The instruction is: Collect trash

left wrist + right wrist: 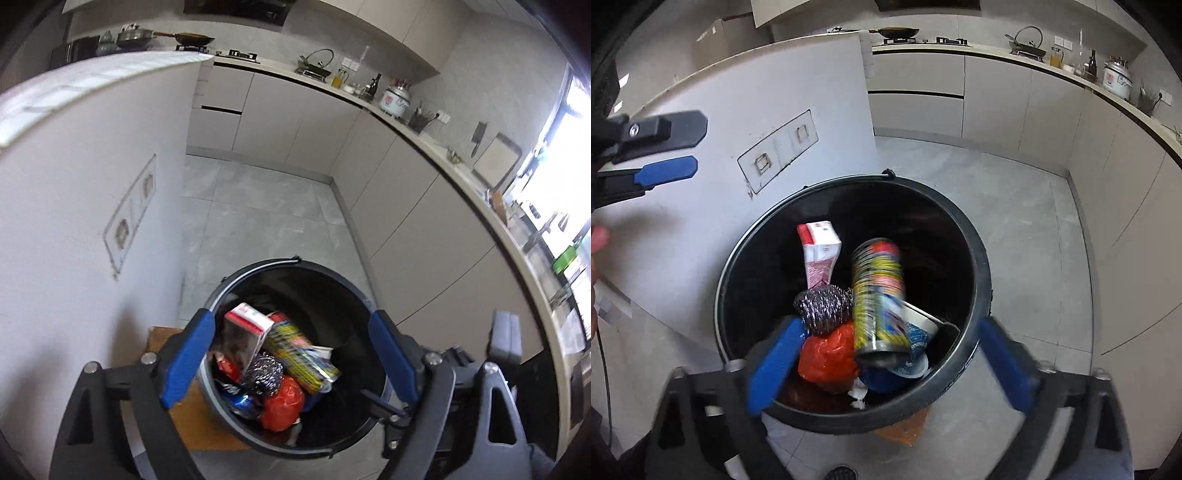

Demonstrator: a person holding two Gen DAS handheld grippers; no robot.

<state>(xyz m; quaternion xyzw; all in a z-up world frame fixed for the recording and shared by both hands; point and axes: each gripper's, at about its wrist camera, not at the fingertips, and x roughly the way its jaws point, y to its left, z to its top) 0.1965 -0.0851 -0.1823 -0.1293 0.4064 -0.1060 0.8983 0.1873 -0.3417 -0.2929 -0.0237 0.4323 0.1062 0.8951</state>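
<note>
Round black plastic bin [975,258] with a thin metal bail at its far rim — sits on grey floor tile, lower centre of both views, just beside a white panel wall with recessed sockets.

Inside the bin, piled toward the near side: red-and-white cardboard carton [818,251] leaning upright at upper left of the heap; silver steel-wool scrubber [822,308] just below it; crumpled red plastic bag [827,354] under the scrubber; tall yellow, red and blue printed can [879,295], motion-blurred in the right wrist view, tilted with its metal end toward the camera; white-and-blue paper cup [918,338] on its side against the can.

Left gripper [291,354]: blue-padded fingers spread wide over the bin mouth, nothing between the pads. Its fingers also show edge-on at upper left of the right wrist view.

Right gripper [886,363]: blue fingers likewise wide apart, framing the near rim, nothing pressed between them.

Orange-brown sheet [905,430] under the bin's near edge. Kitchen counter [417,138] with cookware curves along the upper right.
</note>
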